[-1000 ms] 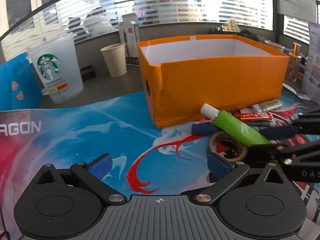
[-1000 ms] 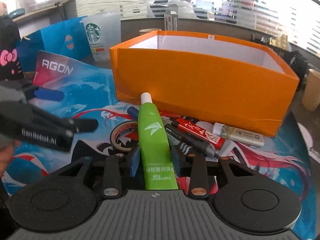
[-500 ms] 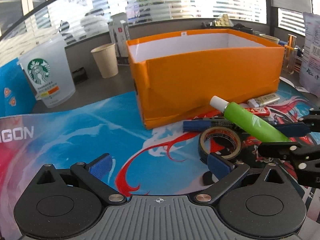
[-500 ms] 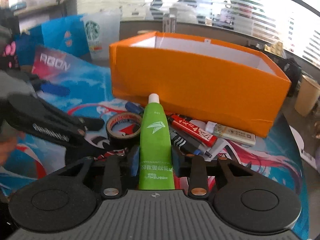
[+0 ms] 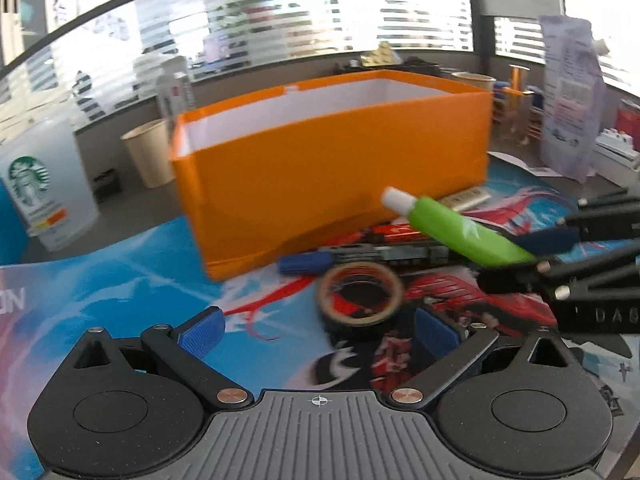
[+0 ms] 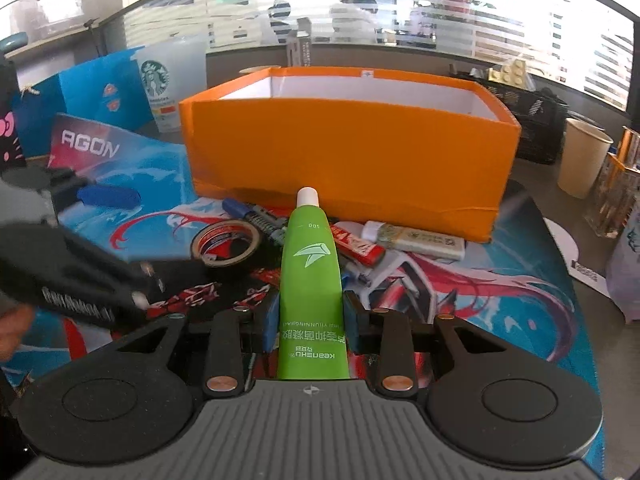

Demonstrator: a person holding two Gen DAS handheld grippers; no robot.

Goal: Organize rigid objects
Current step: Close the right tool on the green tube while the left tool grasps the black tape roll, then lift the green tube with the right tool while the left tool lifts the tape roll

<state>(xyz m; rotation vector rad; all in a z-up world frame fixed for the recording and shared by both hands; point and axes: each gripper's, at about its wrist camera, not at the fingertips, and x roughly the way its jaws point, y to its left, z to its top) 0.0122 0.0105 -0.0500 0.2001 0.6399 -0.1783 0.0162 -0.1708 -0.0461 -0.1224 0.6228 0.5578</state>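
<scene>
the left gripper (image 5: 316, 330) hangs with its blue pads spread wide and nothing between them; the brown roll of tape with a red core (image 5: 360, 294) lies on the printed blue and red desk mat (image 5: 132, 280) just ahead of it, toward its right pad. beyond the tape, a dark marker with a blue cap (image 5: 308, 262) and a red and white flat tube (image 6: 358, 244) lie in a loose heap at the foot of the open orange cardboard box (image 5: 332, 172).

the right gripper (image 6: 310, 318) is clenched on the lower half of the green plastic tube with a white cap (image 6: 312, 280), pads pressing both flanks. the tube points forward along the fingers, its cap aimed at the box's near wall, and it is held clear of the mat, short of the box. past the gripper's right finger a white rectangular stick with a pale printed label (image 6: 416, 236) rests near the box's corner.

the visible white inner walls of the box show nothing inside, though its floor is hidden. by my reading the task is at its start: one item is lifted and not yet delivered, and the tape, marker, red tube and white stick all wait on the mat.
</scene>
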